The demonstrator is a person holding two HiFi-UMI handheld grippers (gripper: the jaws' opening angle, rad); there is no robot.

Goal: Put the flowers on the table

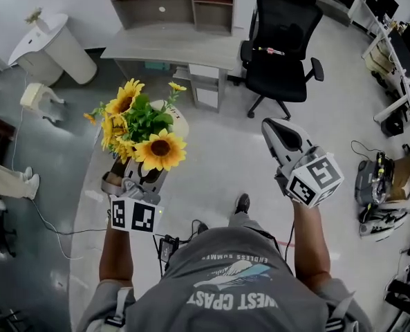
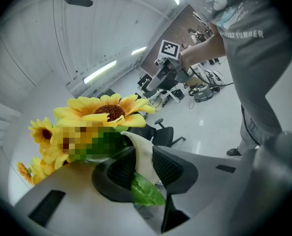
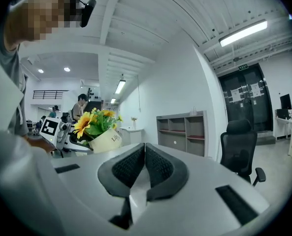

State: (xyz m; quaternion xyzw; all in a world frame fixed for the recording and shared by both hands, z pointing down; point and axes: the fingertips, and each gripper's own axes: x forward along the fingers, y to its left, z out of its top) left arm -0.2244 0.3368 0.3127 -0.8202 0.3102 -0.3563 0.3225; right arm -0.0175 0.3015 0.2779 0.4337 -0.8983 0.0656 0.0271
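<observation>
A bunch of yellow sunflowers [image 1: 146, 126] with green leaves stands in a white pot [image 1: 179, 120], held up in the air at my left. My left gripper [image 1: 141, 177] is shut on the pot's rim. In the left gripper view the white rim [image 2: 138, 144] and a green leaf sit pinched between the dark pads of that gripper [image 2: 145, 168], with a sunflower [image 2: 109, 112] just beyond. My right gripper [image 1: 279, 131] is raised at the right, shut and empty; its pads meet in the right gripper view [image 3: 145, 163]. The grey table [image 1: 170, 47] stands ahead across the floor.
A black office chair [image 1: 281, 40] stands right of the table, and a shelf unit [image 1: 170, 2] behind it. A white rounded stand [image 1: 49, 47] is at the far left. Devices and cables [image 1: 377, 185] lie on the floor at the right. Another person stands in the background [image 3: 81, 104].
</observation>
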